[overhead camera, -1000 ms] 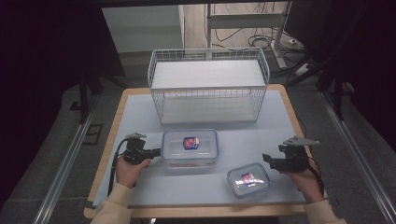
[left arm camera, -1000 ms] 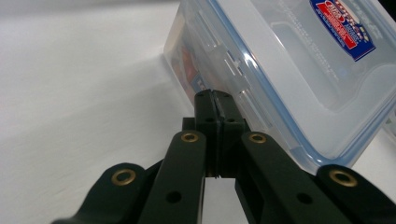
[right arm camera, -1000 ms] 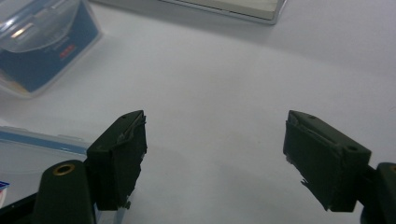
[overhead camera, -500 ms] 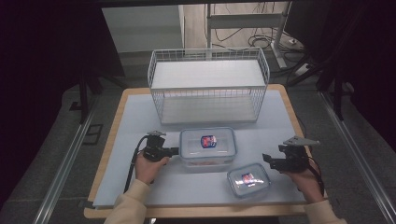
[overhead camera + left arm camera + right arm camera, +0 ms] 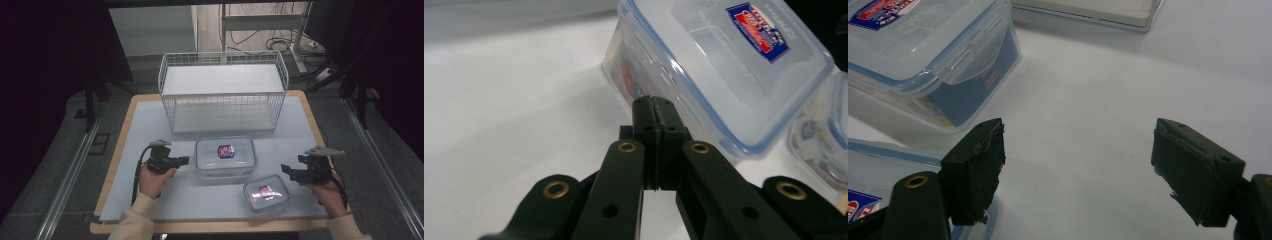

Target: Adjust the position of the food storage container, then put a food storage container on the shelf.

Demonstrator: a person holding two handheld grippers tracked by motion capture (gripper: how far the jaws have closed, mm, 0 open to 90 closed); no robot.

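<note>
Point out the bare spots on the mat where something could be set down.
Bare: the pale blue mat left of the white wire basket, the strip right of it, and the near-left edge. Crowded: the middle, where the large clear lidded container and small clear lidded container sit close together.

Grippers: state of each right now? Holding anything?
Left gripper: closed, nothing between the pads, tips against the side of the large container.
Right gripper: open, empty, beside the small container.
</note>
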